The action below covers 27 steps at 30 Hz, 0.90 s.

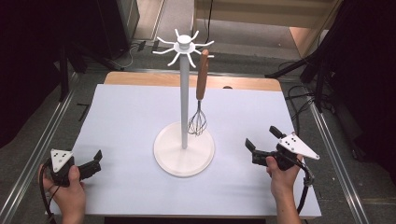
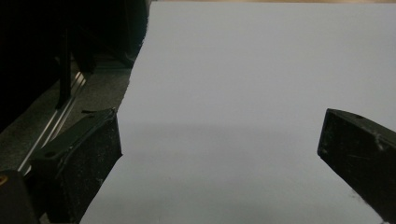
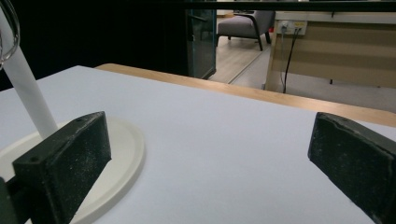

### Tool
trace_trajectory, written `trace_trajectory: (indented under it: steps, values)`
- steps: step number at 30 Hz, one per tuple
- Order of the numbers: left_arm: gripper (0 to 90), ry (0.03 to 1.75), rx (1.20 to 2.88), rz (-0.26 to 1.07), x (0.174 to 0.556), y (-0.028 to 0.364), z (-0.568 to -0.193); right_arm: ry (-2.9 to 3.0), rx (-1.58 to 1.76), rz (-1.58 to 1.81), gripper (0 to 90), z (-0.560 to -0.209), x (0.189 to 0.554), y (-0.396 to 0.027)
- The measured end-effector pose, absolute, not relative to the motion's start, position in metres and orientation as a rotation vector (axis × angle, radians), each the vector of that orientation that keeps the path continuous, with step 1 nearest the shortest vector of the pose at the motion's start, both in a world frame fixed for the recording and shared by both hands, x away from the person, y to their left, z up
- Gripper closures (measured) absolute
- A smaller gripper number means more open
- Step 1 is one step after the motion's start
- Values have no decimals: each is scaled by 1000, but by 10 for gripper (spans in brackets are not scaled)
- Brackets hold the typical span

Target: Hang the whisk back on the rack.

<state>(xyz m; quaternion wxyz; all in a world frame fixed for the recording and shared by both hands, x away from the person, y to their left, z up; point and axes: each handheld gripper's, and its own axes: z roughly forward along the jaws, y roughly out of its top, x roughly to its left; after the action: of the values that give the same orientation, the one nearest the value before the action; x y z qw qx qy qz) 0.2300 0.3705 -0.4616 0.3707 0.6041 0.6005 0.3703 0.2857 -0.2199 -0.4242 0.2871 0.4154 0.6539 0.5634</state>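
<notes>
R gripper [image 1: 262,139] open, empty; whisk [image 1: 200,95] hangs upright on stand [image 1: 184,93], up-left of it, nearer than L gripper [image 1: 95,162], also open.

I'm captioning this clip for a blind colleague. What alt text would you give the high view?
A whisk with a wooden handle hangs from a white hook stand at the middle of a white-covered table. At the near edge, a person's hands hold the left gripper and the right gripper, both open and empty, either side of the stand's round base.
</notes>
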Motion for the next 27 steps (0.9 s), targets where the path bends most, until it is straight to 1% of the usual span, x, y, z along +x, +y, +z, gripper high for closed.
trace_trajectory:
  steps: [11, 27]
  values:
    - [1, 1543, 1546, 951, 230, 371, -462, 1738, 1183, 1440, 0, -445, 278, -246]
    - [1, 1545, 1555, 952, 230, 370, -461, 1681, 1289, 1387, 0, -463, 263, -287]
